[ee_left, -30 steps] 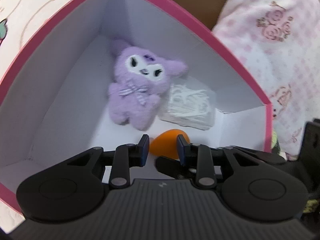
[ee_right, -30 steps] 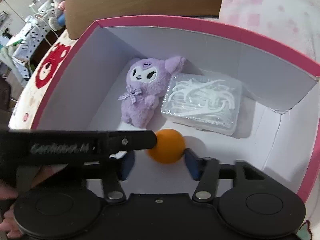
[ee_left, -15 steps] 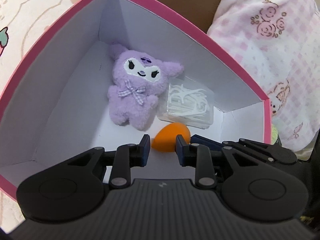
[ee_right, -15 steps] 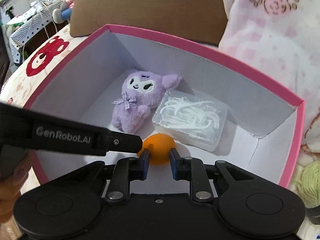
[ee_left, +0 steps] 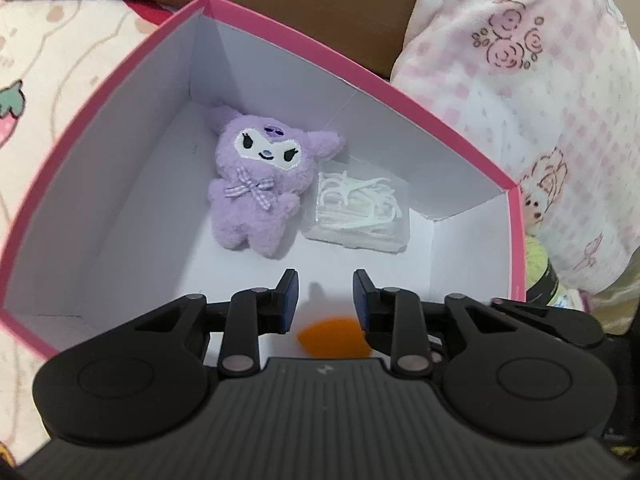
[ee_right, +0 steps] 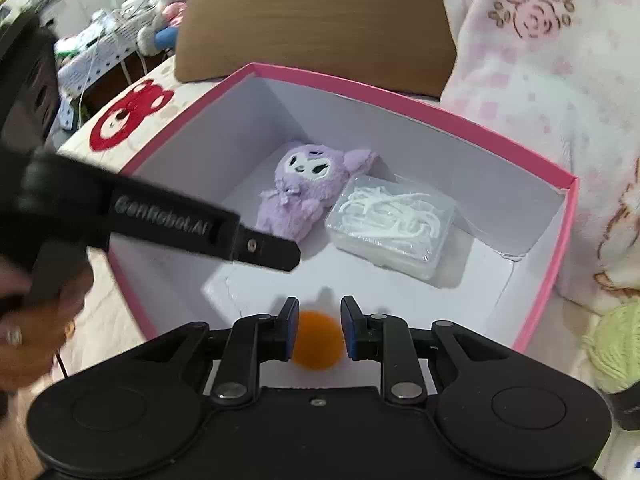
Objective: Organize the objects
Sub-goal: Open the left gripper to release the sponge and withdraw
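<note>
A pink box [ee_left: 304,40] with a white inside holds a purple plush toy [ee_left: 262,184] and a clear case of white floss picks [ee_left: 360,210]. An orange sponge [ee_right: 318,344] lies on the box floor near the front wall, blurred. My right gripper [ee_right: 319,322] is open with its blue pads on either side of the sponge, above it, not pressing it. My left gripper [ee_left: 325,298] is open and empty over the box; the sponge [ee_left: 332,338] shows under its fingers. The left gripper's side also crosses the right wrist view [ee_right: 180,228].
The box [ee_right: 400,98] sits on a patterned bedsheet. A brown board [ee_right: 316,20] stands behind it. A pink floral blanket [ee_left: 540,100] lies to the right, with a green yarn ball [ee_right: 618,344] beside the box's right wall.
Both grippers have risen and drawn back from the box floor. The right gripper's pads, tight on the orange sponge half a second ago, have opened. The sponge now lies lower in both views.
</note>
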A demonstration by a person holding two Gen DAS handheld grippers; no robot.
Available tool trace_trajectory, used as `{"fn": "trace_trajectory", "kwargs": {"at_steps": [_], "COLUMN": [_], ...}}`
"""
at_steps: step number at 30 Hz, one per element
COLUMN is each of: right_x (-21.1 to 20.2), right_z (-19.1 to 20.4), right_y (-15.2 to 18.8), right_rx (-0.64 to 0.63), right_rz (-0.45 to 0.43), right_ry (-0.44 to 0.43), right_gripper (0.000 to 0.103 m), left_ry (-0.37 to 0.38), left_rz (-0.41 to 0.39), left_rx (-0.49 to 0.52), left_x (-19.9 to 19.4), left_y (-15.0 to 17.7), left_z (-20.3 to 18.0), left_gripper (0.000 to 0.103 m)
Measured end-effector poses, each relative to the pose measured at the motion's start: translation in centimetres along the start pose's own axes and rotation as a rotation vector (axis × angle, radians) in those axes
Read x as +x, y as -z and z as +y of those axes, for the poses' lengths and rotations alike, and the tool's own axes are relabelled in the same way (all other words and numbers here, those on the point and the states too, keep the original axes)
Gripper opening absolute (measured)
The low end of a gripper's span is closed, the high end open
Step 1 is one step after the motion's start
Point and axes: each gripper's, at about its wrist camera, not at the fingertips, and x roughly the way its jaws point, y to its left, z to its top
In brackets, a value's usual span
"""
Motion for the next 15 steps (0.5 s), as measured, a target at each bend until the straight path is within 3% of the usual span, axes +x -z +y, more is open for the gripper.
{"fn": "trace_trajectory", "kwargs": {"at_steps": [15], "right_x": [-7.7], "right_z": [1.5], "right_y": [1.2], "right_rx": [-0.019], "right_rz": [-0.059], "right_ry": [0.06], "right_gripper": [0.046], "left_ry": [-0.071], "left_rz": [0.002], "left_rx": [0.077], "left_x": [-5.6], "left_y": [1.4], "left_z": [-3.5], "left_gripper": [0.045]}}
